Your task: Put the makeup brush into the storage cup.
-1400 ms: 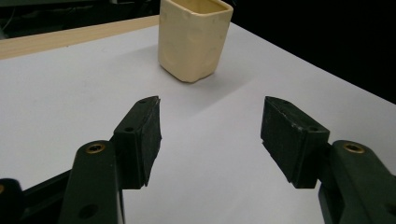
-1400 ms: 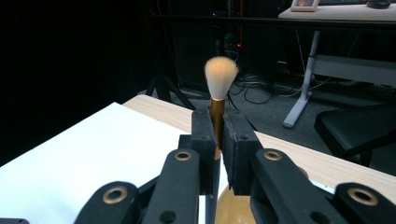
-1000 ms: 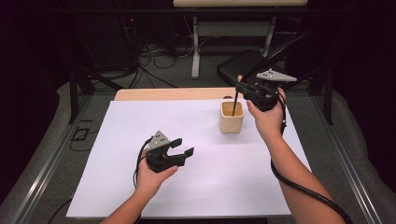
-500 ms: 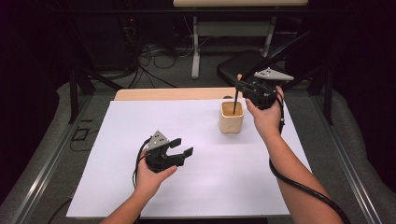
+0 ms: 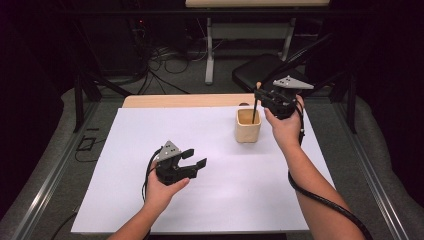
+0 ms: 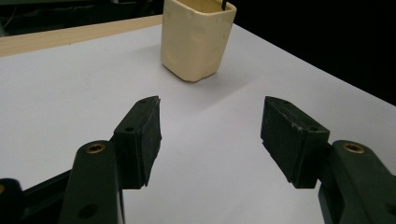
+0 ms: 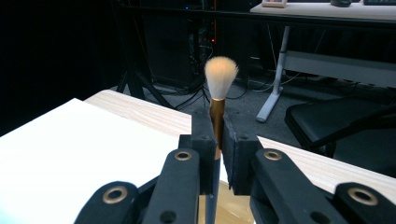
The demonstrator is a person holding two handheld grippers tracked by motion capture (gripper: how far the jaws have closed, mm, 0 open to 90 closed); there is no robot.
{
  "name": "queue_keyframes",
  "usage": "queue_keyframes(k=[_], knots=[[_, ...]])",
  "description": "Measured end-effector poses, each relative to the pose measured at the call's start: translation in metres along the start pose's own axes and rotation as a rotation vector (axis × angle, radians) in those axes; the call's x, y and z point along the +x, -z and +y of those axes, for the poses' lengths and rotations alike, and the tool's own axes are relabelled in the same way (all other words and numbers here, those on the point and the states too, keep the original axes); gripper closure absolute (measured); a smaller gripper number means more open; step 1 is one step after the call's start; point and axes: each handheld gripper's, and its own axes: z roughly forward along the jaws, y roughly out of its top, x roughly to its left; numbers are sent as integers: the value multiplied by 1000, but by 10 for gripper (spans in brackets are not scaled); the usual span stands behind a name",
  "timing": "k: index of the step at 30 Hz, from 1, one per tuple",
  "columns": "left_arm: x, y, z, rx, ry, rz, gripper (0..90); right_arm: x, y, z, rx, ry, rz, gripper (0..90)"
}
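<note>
Barely shifting since a second ago, holding the brush (image 7: 219,93) upright in the clamped right claw (image 5: 272,100), handle dipping straight down into the cup (image 5: 248,126) directly below, left claw (image 5: 191,163) idling apart well off on the tabletop (image 5: 125,150).

One brush (image 7: 220,81), one cup (image 5: 248,125).
</note>
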Motion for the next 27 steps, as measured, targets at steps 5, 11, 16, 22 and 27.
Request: queue_keyframes(k=[5, 11, 16, 22, 27], knots=[[1, 0, 0, -1, 2, 2, 381, 1, -3, -5, 6, 3, -2, 836], [1, 1, -1, 1, 6, 3, 381, -1, -5, -9, 12, 9, -5, 835], [2, 1, -2, 1, 7, 3, 381, -2, -6, -13, 16, 5, -7, 835], [2, 1, -3, 2, 7, 4, 381, -3, -6, -16, 19, 7, -10, 835], [2, 1, -3, 2, 10, 3, 381, -3, -7, -19, 23, 7, -10, 836]])
